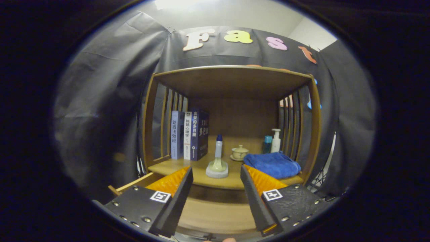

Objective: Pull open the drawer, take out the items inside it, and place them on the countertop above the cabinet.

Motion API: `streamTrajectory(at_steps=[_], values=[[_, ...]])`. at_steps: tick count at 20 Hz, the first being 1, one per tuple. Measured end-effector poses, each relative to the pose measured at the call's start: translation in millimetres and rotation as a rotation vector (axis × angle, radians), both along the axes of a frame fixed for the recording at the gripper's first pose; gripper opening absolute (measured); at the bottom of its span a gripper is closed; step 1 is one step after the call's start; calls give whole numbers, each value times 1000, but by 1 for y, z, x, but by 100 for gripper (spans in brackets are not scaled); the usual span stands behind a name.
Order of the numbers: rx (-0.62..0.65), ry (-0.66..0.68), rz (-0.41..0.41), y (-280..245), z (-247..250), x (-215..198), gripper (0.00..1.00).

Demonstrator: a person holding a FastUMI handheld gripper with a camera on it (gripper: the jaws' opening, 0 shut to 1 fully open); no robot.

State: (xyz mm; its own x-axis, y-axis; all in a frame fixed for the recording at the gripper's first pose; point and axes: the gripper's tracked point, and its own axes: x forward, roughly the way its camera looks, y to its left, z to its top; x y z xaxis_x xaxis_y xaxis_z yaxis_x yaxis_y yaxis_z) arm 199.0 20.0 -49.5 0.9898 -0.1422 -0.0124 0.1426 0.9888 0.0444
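Note:
The wooden drawer (130, 185) stands pulled out below the cabinet's countertop (174, 166). Its bare wooden floor (215, 211) shows between and under my fingers. My gripper (216, 169) is open above the drawer and holds nothing. Just ahead of the fingers, near the countertop's front edge, a pale green piece on a round grey-white base (217, 167) stands upright. Behind it is a slim bottle with a blue cap (218, 145).
Three books (188, 134) stand at the countertop's left, by the slatted side. A lidded teacup on a saucer (239, 152), a folded blue towel (272, 163), a white pump bottle (275, 140) and a teal bottle (267, 144) fill the right. A wooden top panel (231, 80) roofs the shelf.

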Motion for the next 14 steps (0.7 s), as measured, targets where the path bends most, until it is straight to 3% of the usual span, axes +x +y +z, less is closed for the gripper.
streamTrajectory(at_steps=[7, 14], values=[[-2, 40, -33, 20, -40, -54, 89], [16, 179, -43, 37, -95, -69, 90]])
